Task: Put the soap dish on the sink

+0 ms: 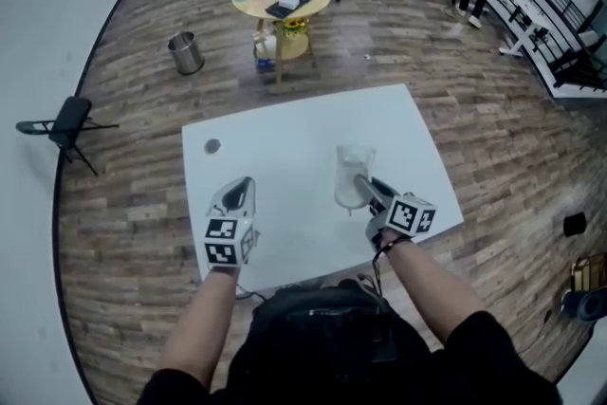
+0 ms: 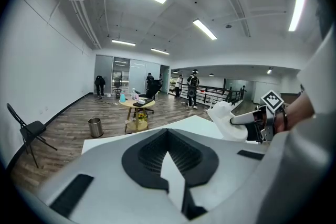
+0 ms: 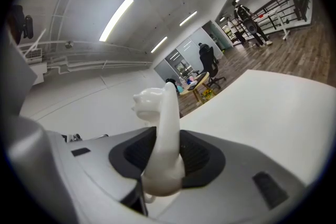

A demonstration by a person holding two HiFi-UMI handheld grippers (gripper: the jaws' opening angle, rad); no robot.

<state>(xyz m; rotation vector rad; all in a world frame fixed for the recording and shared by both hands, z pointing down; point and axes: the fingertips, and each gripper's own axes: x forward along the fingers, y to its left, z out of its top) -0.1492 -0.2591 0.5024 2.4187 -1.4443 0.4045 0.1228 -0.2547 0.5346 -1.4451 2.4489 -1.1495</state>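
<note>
right hand-held gripper [image 1: 367, 189] clamps soap dish [image 1: 348, 166]; left hand-held gripper [image 1: 243, 187] closed, empty

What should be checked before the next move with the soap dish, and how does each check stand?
1. The soap dish is held in the right claw: ok, jaws shut on it.
2. The left claw is empty and apart from the dish: ok.
3. A sink is in sight: not ok, no view shows one.
4. The table beneath the dish is bare: ok.
5. The dish is level: cannot tell.
</note>
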